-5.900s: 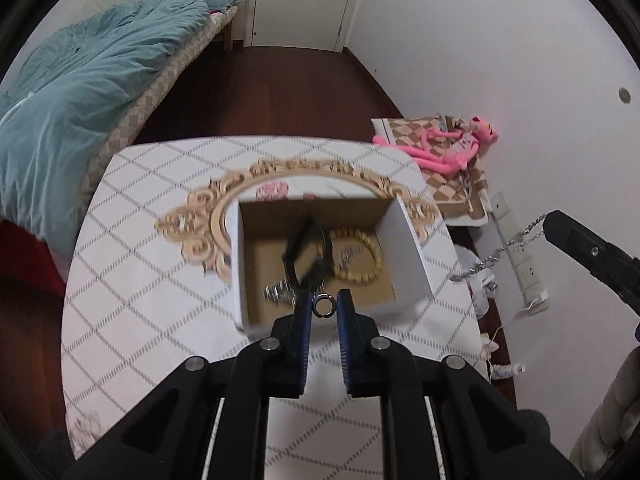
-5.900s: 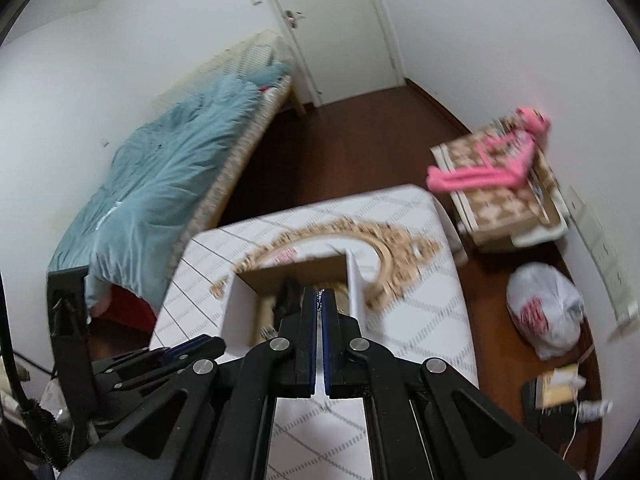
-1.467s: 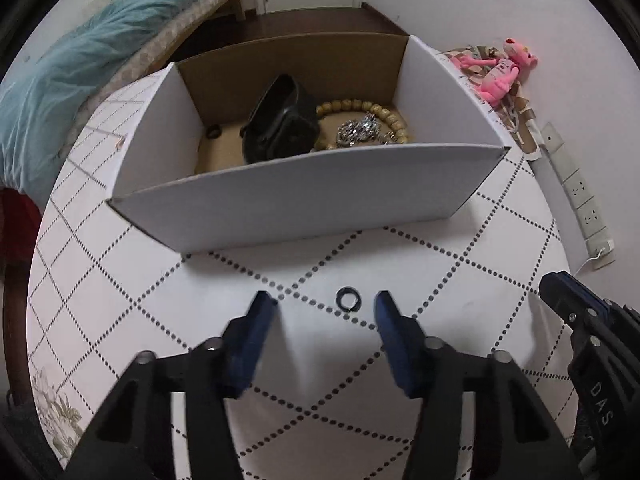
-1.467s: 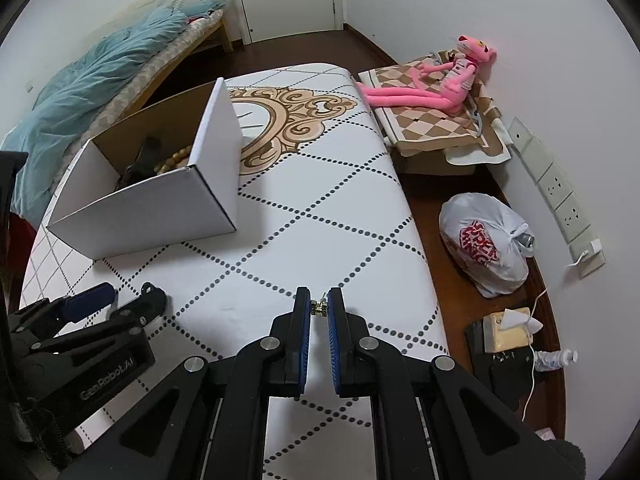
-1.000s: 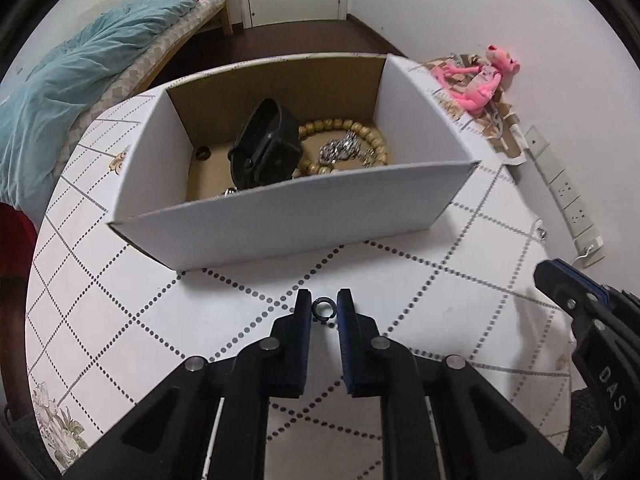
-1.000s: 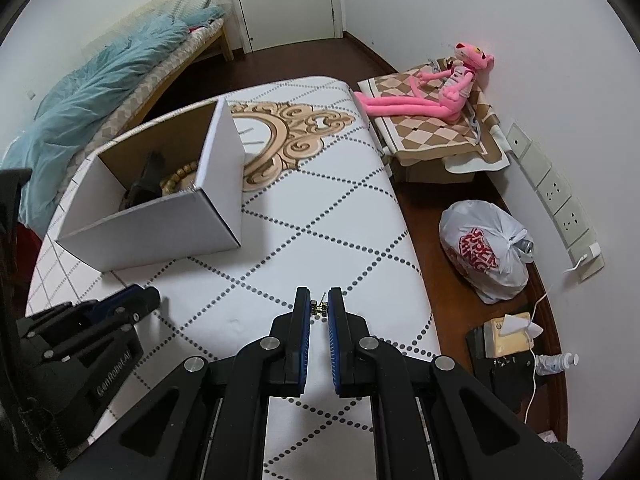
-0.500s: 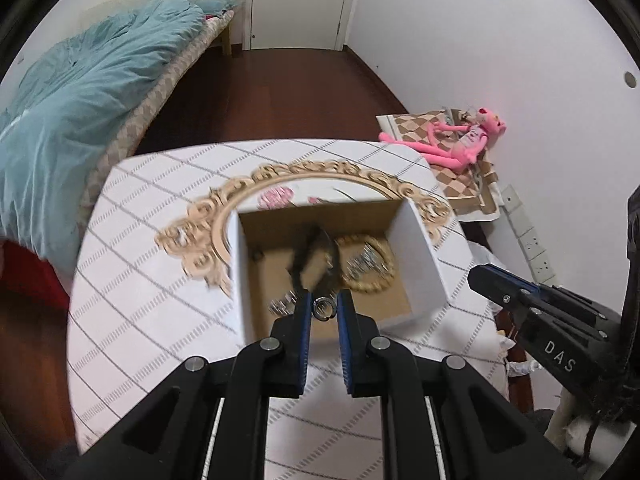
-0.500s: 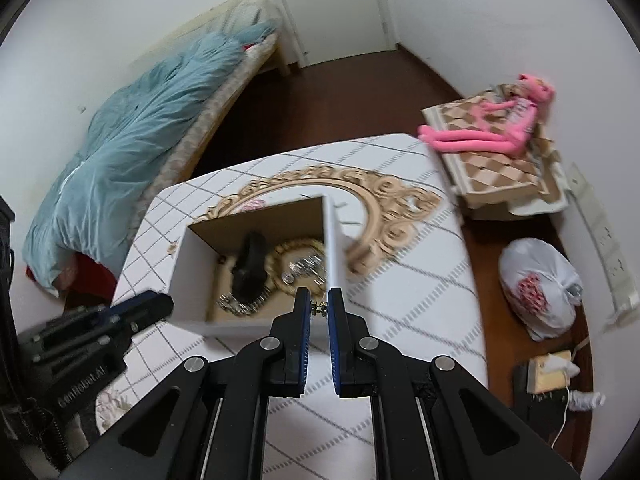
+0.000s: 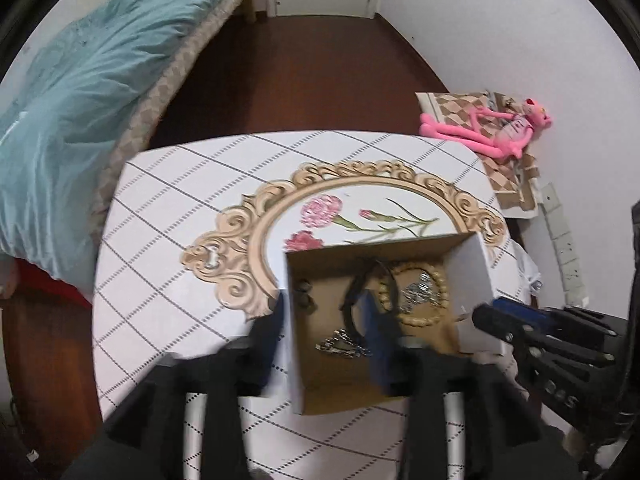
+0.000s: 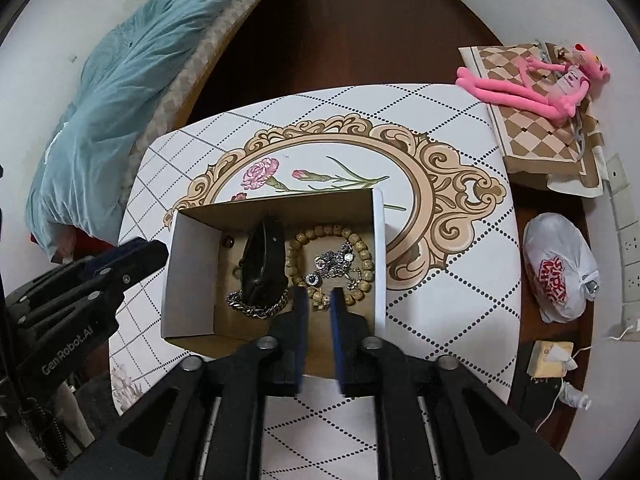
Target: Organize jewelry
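Jewelry (beads [image 10: 362, 248], chain [image 10: 256, 307], dark strap [image 10: 262, 266]) lies inside the box [image 10: 188, 276]; my left gripper [image 9: 326, 330] and right gripper [image 10: 318, 308] have just been opening above it, nothing between either pair of jaws; I should lift clear without catching the walls

White box [image 10: 188, 280], teal quilt [image 10: 120, 92], pink plush toy [image 10: 532, 84]

Open-topped box [image 10: 192, 276], walls perhaps obstructive
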`<state>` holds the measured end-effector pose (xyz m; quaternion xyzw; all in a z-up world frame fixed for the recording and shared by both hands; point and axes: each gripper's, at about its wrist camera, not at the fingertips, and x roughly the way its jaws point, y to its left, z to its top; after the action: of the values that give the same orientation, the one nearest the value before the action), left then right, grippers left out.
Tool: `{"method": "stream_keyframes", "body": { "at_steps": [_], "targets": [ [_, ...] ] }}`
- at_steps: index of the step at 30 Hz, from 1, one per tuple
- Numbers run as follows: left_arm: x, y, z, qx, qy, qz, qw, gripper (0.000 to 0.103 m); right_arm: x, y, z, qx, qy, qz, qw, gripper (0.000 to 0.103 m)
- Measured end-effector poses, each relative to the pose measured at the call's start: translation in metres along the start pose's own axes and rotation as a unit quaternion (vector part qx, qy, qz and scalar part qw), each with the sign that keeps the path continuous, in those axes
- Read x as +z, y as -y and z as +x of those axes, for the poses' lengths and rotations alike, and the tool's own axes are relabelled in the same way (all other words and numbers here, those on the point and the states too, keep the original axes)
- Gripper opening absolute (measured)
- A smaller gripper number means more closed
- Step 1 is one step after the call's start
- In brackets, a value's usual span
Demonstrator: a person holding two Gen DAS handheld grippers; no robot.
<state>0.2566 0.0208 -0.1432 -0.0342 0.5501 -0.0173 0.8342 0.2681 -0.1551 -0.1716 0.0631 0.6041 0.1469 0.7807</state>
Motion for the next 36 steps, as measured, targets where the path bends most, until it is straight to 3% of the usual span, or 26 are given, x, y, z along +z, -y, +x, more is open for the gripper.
{"method": "stream_keyframes", "body": {
  "at_steps": [1, 6, 7, 9, 10, 13, 14, 19, 25, 36],
  "targets": [
    [0.000, -0.003, -0.001, 0.000, 0.002, -0.005, 1.0000, 0.071, 0.000, 0.001, -0.001, -0.001, 0.001, 0.002, 1.000, 0.040],
    [-0.007, -0.017, -0.005, 0.012, 0.005, -0.027, 0.9996, 0.074, -0.006, 0.005, -0.011, -0.015, 0.011, 0.009, 1.000, 0.047],
    [-0.009, -0.019, -0.005, 0.015, 0.004, -0.030, 0.9994, 0.076, -0.008, 0.005, -0.013, -0.021, 0.014, 0.009, 1.000, 0.053],
    [-0.017, -0.023, -0.005, 0.023, 0.002, -0.035, 0.9991, 0.095, -0.012, 0.005, -0.017, -0.042, 0.020, 0.005, 0.999, 0.065],
    [-0.022, -0.024, -0.006, 0.029, 0.003, -0.037, 0.9989, 0.099, -0.014, 0.004, -0.018, -0.051, 0.022, 0.002, 0.998, 0.072],
    [-0.038, -0.025, -0.005, 0.049, 0.004, -0.037, 0.9981, 0.101, -0.023, 0.000, -0.020, -0.094, 0.027, -0.013, 0.995, 0.096],
    [-0.043, -0.025, -0.004, 0.058, 0.004, -0.038, 0.9976, 0.101, -0.025, -0.002, -0.020, -0.104, 0.025, -0.017, 0.994, 0.098],
    [-0.057, -0.023, -0.006, 0.069, 0.007, -0.037, 0.9969, 0.102, -0.041, -0.009, -0.023, -0.133, 0.036, -0.031, 0.990, 0.098],
    [-0.067, -0.019, -0.027, 0.068, 0.020, -0.038, 0.9968, 0.102, -0.055, -0.013, -0.038, -0.136, 0.051, -0.023, 0.989, 0.099],
    [-0.092, -0.009, -0.104, 0.062, 0.072, -0.029, 0.9950, 0.102, -0.093, -0.032, -0.119, -0.144, 0.124, -0.024, 0.981, 0.099]
  ]
}}
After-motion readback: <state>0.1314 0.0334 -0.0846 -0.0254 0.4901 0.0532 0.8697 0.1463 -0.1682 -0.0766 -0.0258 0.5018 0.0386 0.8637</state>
